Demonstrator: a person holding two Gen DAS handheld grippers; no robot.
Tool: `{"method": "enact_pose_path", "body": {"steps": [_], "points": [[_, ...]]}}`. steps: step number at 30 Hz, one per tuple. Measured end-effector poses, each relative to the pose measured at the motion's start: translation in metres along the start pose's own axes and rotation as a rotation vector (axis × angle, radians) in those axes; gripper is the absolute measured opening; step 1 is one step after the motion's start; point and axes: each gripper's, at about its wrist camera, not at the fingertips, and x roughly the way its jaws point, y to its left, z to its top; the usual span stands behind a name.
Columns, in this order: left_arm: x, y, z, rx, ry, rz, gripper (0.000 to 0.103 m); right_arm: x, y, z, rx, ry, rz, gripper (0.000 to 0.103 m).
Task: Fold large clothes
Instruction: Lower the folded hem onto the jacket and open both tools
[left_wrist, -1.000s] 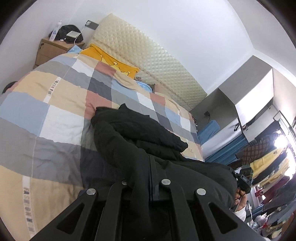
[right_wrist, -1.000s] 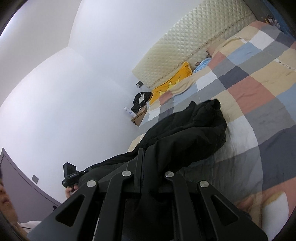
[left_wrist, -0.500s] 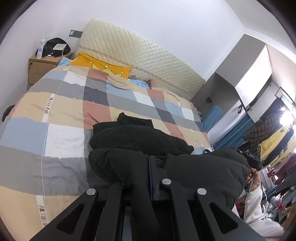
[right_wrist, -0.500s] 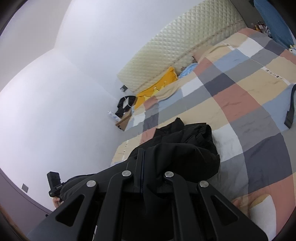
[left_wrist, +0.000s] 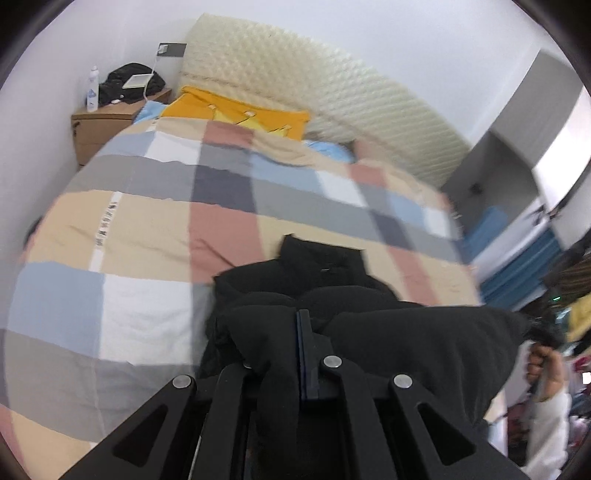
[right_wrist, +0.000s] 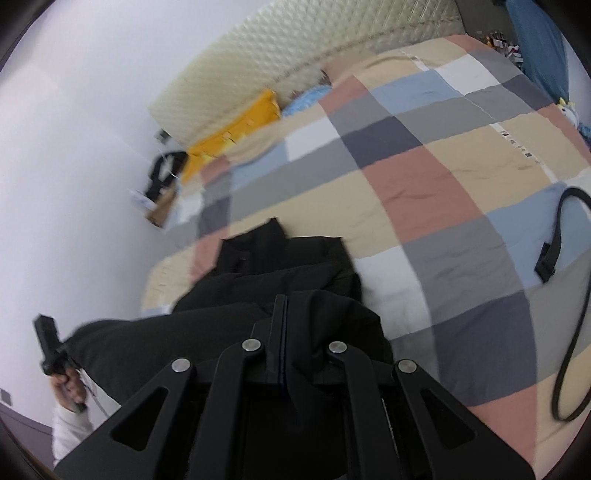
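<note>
Gripping black coat (left_wrist: 424, 343), lettering unreadable.

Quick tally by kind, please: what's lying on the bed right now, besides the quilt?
Black jacket: 1, clamped by left gripper and right gripper
Yellow pillow: 1
Light blue pillow: 1
Black strap: 1
Total: 4

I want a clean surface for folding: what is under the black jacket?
The black jacket lies on the checked quilt, its near edge lifted by both claws. Anything beneath it is covered.
</note>
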Motion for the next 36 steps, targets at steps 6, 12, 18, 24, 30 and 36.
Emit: {"method": "enact_pose_path", "body": {"steps": [6, 12, 18, 24, 30, 36], "points": [[0.057, 0.009, 0.03, -0.061, 0.074, 0.072, 0.004, 0.042, -0.012, 0.023, 0.009, 0.047, -0.051, 0.007], [0.115, 0.013, 0.053, -0.103, 0.136, 0.1, 0.005, 0.086, -0.03, 0.045, 0.029, 0.102, -0.063, 0.007], [0.18, 0.041, 0.066, -0.155, 0.21, 0.018, 0.006, 0.139, -0.051, 0.062, 0.072, 0.107, 0.004, 0.007], [0.236, 0.065, 0.07, -0.256, 0.259, -0.075, 0.007, 0.192, -0.073, 0.069, 0.148, 0.112, 0.054, 0.007], [0.269, 0.073, 0.069, -0.306, 0.284, -0.112, 0.007, 0.227, -0.087, 0.067, 0.222, 0.128, 0.103, 0.006], [0.255, 0.075, 0.062, -0.395, 0.28, -0.122, 0.006, 0.216, -0.093, 0.062, 0.349, 0.088, 0.128, 0.007]]}}
